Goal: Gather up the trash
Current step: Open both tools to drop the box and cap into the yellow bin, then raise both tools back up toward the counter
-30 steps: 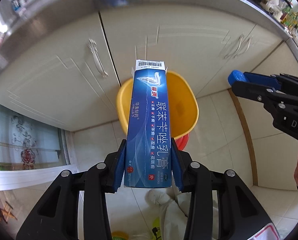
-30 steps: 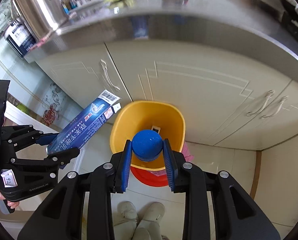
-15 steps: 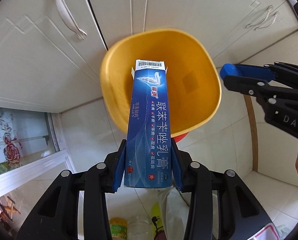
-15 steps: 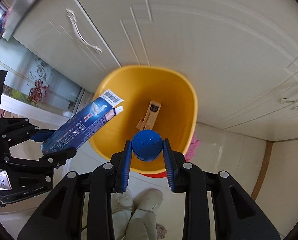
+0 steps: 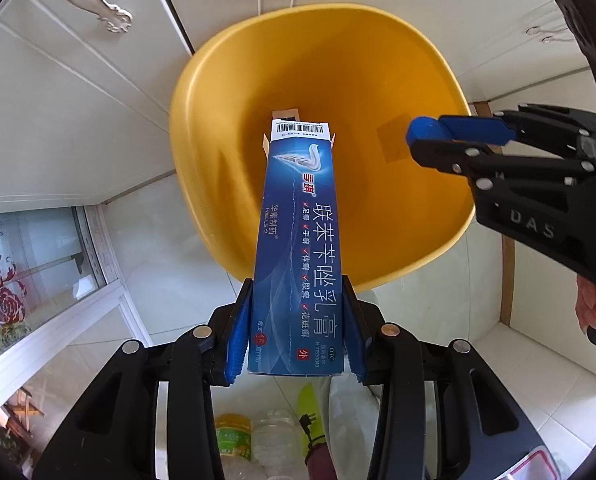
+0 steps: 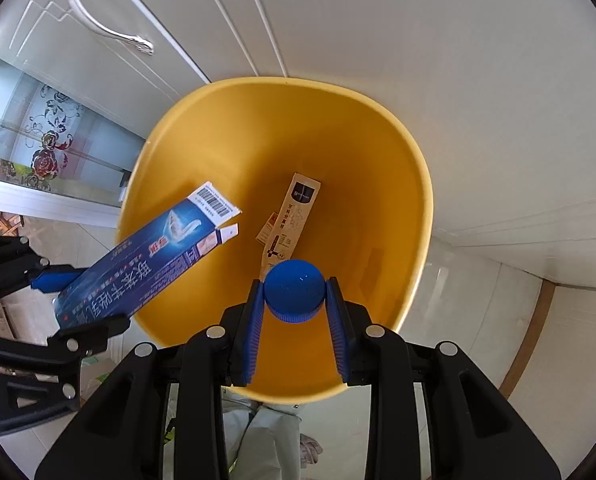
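My left gripper (image 5: pixel 296 300) is shut on a long blue carton (image 5: pixel 298 248) with a barcode flap. The carton's far end hangs over the yellow bin (image 5: pixel 202 80). My right gripper (image 6: pixel 294 292) is shut on a round blue bottle cap (image 6: pixel 294 290), held over the bin's near side (image 6: pixel 418 184). A beige carton (image 6: pixel 294 216) lies at the bottom of the bin. The left gripper and blue carton (image 6: pixel 150 264) show at the left of the right wrist view. The right gripper with the cap (image 5: pixel 426 132) shows at the right of the left wrist view.
The bin stands on a tiled floor against cream cabinet doors (image 6: pixel 338 20) with silver handles (image 6: pixel 106 28). A glass door with rose patterns (image 5: pixel 26 264) is at the left. Plastic bottles (image 5: pixel 234 436) lie on the floor below the left gripper.
Both grippers have come closer over the bin, which now fills more of each view. The carton's end and the cap now sit over the bin's opening.
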Action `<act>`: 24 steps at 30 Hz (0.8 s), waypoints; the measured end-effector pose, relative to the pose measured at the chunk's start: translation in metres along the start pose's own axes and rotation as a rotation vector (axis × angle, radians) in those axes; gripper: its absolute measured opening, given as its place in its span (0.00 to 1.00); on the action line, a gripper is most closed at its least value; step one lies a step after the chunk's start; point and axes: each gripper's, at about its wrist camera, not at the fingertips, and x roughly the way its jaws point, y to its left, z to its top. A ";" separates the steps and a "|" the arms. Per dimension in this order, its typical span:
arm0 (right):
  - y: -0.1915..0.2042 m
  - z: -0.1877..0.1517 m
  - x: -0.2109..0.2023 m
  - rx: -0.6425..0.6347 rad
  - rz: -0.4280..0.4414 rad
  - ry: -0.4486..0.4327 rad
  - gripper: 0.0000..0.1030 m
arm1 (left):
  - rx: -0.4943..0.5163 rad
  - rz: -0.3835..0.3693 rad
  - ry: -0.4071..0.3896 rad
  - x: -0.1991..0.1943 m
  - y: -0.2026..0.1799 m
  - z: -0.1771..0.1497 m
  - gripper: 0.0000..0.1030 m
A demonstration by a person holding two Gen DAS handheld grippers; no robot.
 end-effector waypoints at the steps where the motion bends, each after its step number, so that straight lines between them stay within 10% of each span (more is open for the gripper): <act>1: -0.001 0.001 0.002 0.004 0.000 0.001 0.31 | -0.002 -0.002 0.004 0.001 0.001 0.000 0.39; 7: -0.007 0.003 0.001 0.029 0.022 -0.018 0.32 | -0.008 -0.006 0.013 0.001 -0.004 0.005 0.42; 10: -0.010 0.002 -0.006 0.039 0.023 -0.039 0.51 | -0.026 0.003 -0.008 -0.004 -0.005 0.006 0.69; 24: -0.019 -0.004 -0.038 0.092 0.032 -0.104 0.55 | -0.013 -0.001 -0.041 -0.022 -0.013 0.006 0.69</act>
